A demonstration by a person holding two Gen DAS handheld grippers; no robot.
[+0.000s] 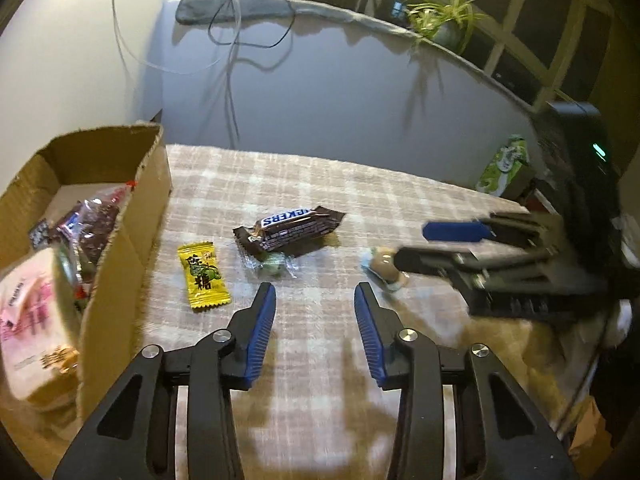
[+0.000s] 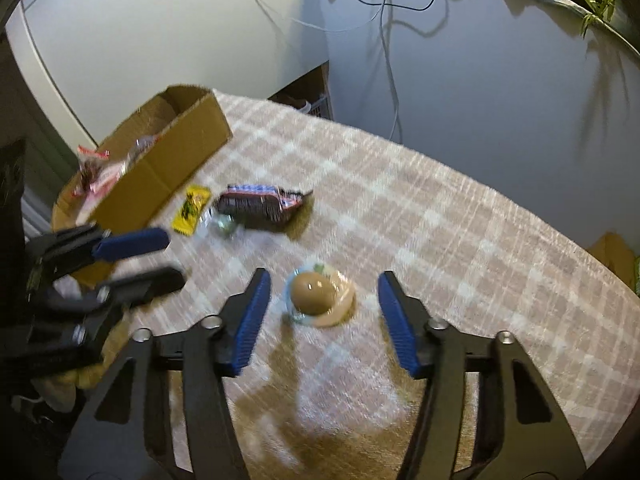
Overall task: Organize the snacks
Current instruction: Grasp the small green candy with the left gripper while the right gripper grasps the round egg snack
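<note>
- Cardboard box [image 1: 120,216] stands at the left edge of the plaid-covered table [image 1: 400,208], open at the top, with several wrapped snacks inside, among them a pink-and-white packet [image 1: 28,328] near the front
- On the cloth just right of the box lies a yellow candy sachet [image 1: 203,276]; beyond it a brown Snickers bar [image 1: 290,226] lies slantwise, and a small clear-wrapped green sweet [image 1: 274,264] touches the bar's near edge
- The left gripper [image 1: 315,290] hangs above bare cloth in front of these snacks, its blue-padded jaws spread wide with nothing between them
- The right gripper [image 2: 324,278] is likewise spread wide; a round brown snack in a pale wrapper [image 2: 320,294] lies on the cloth between its two blue pads [image 2: 252,316], touching neither
- In the left wrist view that gripper comes in from the right, blurred, its tips at the round snack
- A potted plant [image 1: 444,20] sits on the ledge behind the table, and a green-and-white package [image 1: 504,166] stands at the far right
</note>
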